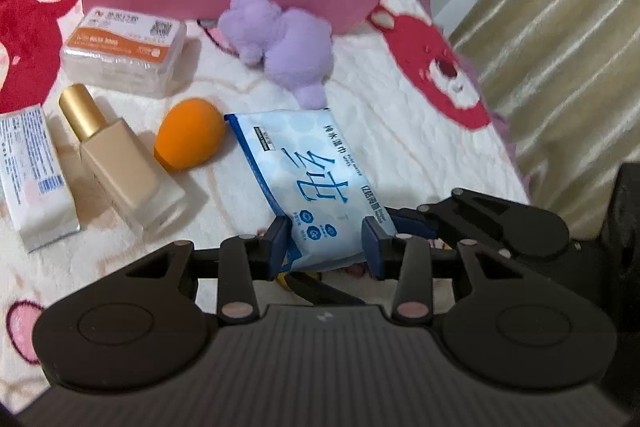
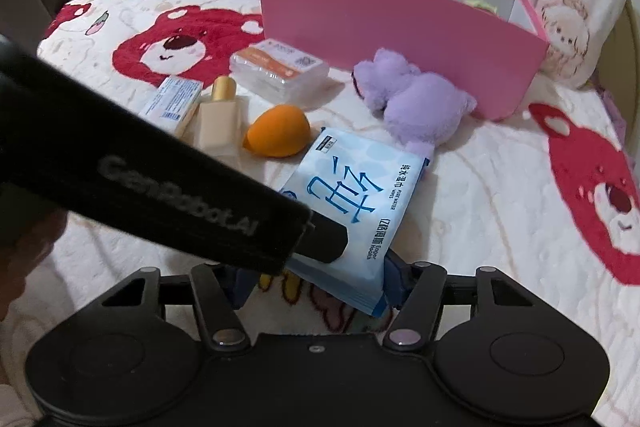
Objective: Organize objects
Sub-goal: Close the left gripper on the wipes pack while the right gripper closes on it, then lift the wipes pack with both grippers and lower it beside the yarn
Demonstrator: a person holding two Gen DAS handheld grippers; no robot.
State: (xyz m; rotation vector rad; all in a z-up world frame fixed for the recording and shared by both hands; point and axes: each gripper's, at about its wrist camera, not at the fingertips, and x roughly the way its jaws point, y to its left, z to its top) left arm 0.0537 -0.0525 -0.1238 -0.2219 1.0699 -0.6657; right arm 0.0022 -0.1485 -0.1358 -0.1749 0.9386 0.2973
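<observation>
A bed (image 1: pixel 400 131) covered in a cream blanket printed with red bears. The left gripper (image 1: pixel 327 243) has its fingers clamped on the near end of a blue wipes pack (image 1: pixel 308 183). The right gripper (image 2: pixel 320 287) sits at the same end of the pack (its fingers partly hidden, so their grip cannot be told). Beyond lie an orange sponge (image 1: pixel 188 133), a gold-capped bottle (image 1: pixel 120 155), a purple plush (image 1: pixel 280 43) and an open pink box (image 2: pixel 400 27).
</observation>
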